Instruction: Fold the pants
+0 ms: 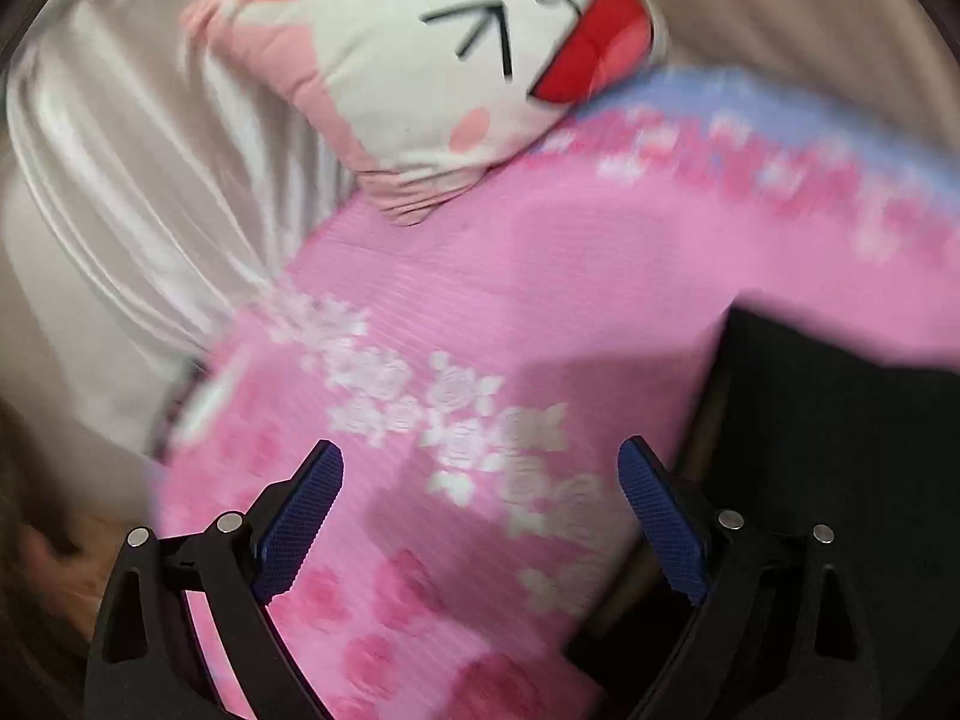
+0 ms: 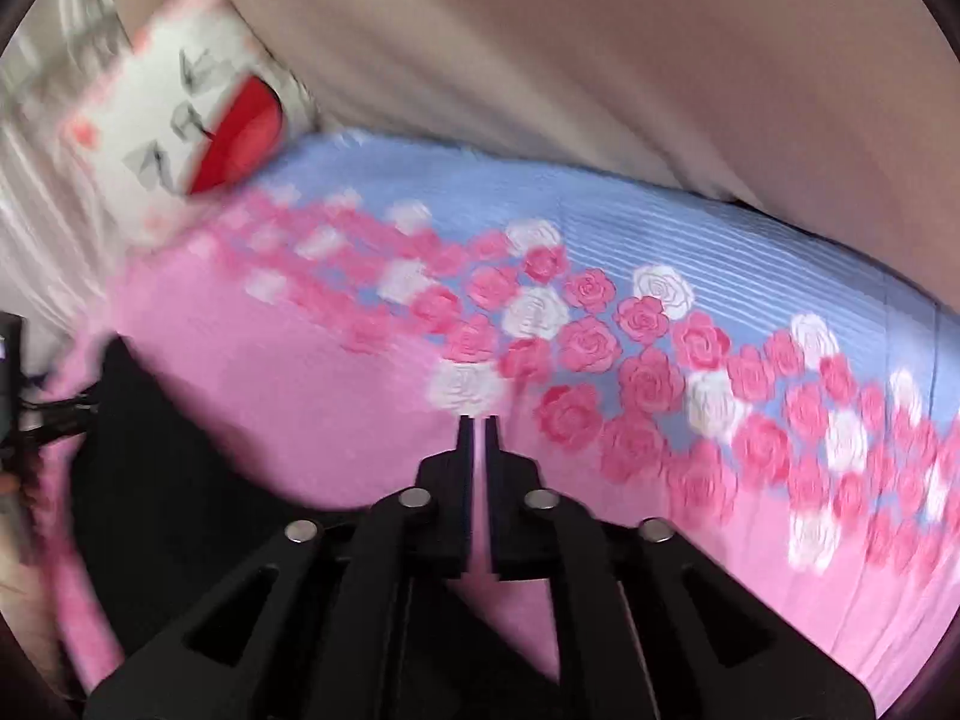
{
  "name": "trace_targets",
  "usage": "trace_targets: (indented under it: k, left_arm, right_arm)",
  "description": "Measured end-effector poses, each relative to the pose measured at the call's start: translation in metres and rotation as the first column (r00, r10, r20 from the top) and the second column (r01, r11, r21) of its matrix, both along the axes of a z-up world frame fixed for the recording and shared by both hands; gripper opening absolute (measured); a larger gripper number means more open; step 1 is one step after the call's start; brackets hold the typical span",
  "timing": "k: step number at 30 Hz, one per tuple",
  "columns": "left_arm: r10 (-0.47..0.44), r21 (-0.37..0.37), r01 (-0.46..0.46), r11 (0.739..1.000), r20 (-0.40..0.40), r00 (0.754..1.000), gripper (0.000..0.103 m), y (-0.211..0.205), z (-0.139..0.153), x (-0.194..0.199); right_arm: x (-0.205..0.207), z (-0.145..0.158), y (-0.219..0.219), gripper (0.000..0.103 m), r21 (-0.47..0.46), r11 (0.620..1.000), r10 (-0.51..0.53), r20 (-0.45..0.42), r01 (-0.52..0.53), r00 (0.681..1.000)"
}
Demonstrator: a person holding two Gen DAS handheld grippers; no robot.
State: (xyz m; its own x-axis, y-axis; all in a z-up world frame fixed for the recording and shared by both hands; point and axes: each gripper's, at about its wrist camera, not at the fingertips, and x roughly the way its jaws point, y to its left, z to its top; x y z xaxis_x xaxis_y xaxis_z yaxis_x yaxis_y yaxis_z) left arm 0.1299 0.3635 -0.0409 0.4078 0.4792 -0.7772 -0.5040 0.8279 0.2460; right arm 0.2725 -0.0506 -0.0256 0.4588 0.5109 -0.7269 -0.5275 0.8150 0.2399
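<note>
Pants (image 1: 840, 420): black, on rose-print sheet (image 2: 600, 360) | no writing legible

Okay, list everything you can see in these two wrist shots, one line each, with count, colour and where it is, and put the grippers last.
pants: one dark garment, black, on the blanket, at the right in the left wrist view and lower left in the right wrist view.
blanket: one, pink and pale blue with pink and white roses, spread under both grippers.
pillow: one, white and pink with a cartoon face and red mouth, at the blanket's far edge.
sheet: one, shiny off-white, left of the blanket.
beige fabric: one expanse, behind the blanket.
left gripper: one, black with blue pads, open over the blanket, nothing between its jaws.
right gripper: one, black, shut, nothing visibly held.
</note>
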Motion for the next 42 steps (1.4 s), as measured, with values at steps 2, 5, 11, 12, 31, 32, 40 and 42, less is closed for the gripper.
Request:
trace_targets:
  k: [2,5,11,12,31,32,40,42]
  left_arm:
    - [-0.026,-0.073,0.03,0.997,0.063,0.998,0.092,0.001,0.014,-0.006]
    - [-0.081,-0.103,0.085,0.991,0.037,0.996,0.092,-0.002,0.009,0.014]
    - [-0.088,-0.041,0.084,0.996,-0.108,0.99,0.096,-0.005,-0.034,0.069]
    - [-0.071,-0.011,0.07,0.997,-0.118,0.991,0.091,-0.004,-0.034,0.073]
    - [-0.092,0.125,0.08,0.989,0.095,0.991,0.09,-0.024,0.05,0.002]
    - [-0.096,0.125,0.084,0.989,0.096,0.991,0.09,-0.031,0.05,-0.001]
    - [-0.113,0.12,0.101,0.988,0.094,0.989,0.09,-0.069,0.047,-0.018]
    - [-0.099,0.089,0.09,0.992,0.105,0.99,0.091,-0.069,0.046,-0.025]
  right_arm:
    - [-0.027,0.01,0.003,0.006,0.013,0.997,0.071,0.028,-0.071,0.997]
    - [-0.065,0.012,0.048,0.039,-0.004,0.968,0.251,0.02,-0.251,0.968]
    - [-0.101,0.001,0.118,0.068,-0.065,0.92,0.39,0.058,-0.387,0.919]
    - [-0.102,-0.006,0.128,0.067,-0.065,0.913,0.405,0.036,-0.402,0.914]
    - [-0.067,-0.009,0.2,0.019,0.031,0.915,0.402,-0.035,-0.401,0.915]
    - [-0.071,-0.017,0.222,0.019,-0.039,0.907,0.419,-0.036,-0.42,0.907]
    - [-0.035,-0.025,0.275,0.019,-0.042,0.959,0.277,-0.086,-0.281,0.957]
    - [-0.046,-0.011,0.233,0.019,0.168,0.951,0.283,-0.133,-0.259,0.95]
